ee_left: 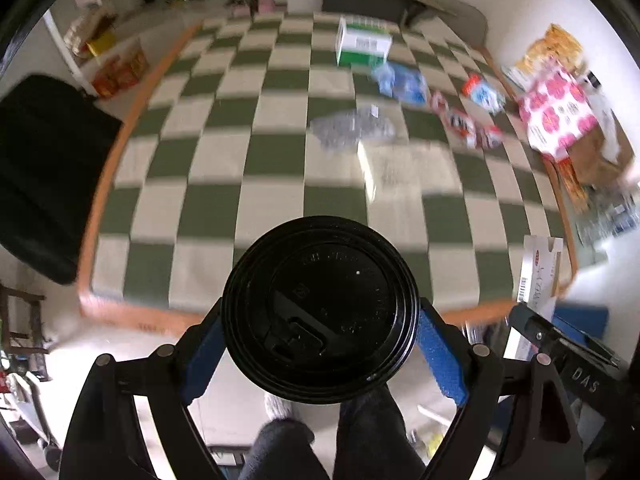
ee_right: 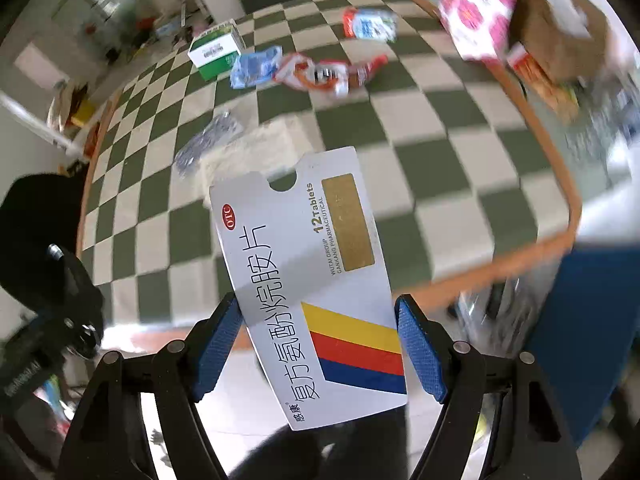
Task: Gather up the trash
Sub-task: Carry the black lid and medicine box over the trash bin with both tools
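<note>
My left gripper (ee_left: 320,344) is shut on a paper cup with a black lid (ee_left: 320,312), held above the floor in front of a green-and-cream checkered mat (ee_left: 224,168). My right gripper (ee_right: 318,340) is shut on a white medicine box (ee_right: 308,280) with yellow, red and blue stripes; that box also shows at the right of the left wrist view (ee_left: 538,272). Trash lies on the mat: a green-and-white carton (ee_left: 362,46), a blue wrapper (ee_left: 402,82), red-and-white wrappers (ee_left: 466,124), a clear plastic bag (ee_left: 352,126) and a red-blue packet (ee_right: 368,22).
A cardboard box with pink-patterned paper (ee_left: 560,116) stands at the mat's right edge. A black bag (ee_left: 44,168) lies left of the mat. A blue bin (ee_right: 592,328) is at the lower right. A dark bag (ee_left: 364,0) leans on the far wall.
</note>
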{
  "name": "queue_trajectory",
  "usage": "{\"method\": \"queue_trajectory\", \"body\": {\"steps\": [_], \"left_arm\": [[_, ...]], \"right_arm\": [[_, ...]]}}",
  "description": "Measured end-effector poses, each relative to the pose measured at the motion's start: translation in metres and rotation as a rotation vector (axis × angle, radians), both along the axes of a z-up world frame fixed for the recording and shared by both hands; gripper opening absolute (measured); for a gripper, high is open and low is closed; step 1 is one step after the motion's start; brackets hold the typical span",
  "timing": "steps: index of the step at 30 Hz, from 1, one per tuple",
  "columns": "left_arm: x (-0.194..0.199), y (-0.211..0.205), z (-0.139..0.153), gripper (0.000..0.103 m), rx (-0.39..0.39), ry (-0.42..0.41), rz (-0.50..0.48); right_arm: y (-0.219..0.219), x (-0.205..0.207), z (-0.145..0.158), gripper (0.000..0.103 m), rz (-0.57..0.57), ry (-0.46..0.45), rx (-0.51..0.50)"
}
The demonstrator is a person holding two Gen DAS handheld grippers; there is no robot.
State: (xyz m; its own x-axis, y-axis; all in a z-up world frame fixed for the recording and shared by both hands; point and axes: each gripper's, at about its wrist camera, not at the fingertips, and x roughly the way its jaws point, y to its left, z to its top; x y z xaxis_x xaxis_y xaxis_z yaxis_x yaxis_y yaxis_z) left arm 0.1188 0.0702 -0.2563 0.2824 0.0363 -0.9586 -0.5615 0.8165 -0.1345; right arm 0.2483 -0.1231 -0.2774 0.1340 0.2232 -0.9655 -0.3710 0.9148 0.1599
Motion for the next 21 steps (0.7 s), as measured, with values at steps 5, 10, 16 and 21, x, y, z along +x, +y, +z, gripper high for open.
{"method": "queue_trajectory", "body": {"steps": [5, 10, 16, 21], "left_arm": [[-0.052, 0.004, -0.065, 0.087, -0.178, 0.088, 0.008], [-0.084, 0.011, -0.171, 0.087, -0.340, 0.179, 0.069], [-0.090, 0.012, -0.323, 0.089, -0.486, 0.280, 0.117], [-0.096, 0.010, -0.422, 0.099, -0.491, 0.354, 0.131]], "right_arm": [[-0.017, -0.058, -0.040, 0.079, -0.108, 0.122, 0.015], [-0.031, -0.101, -0.122, 0.079, -0.170, 0.266, -0.023], [-0.040, -0.120, -0.252, 0.079, -0.210, 0.366, -0.034], [-0.039, -0.130, -0.374, 0.079, -0.224, 0.456, -0.003]]}}
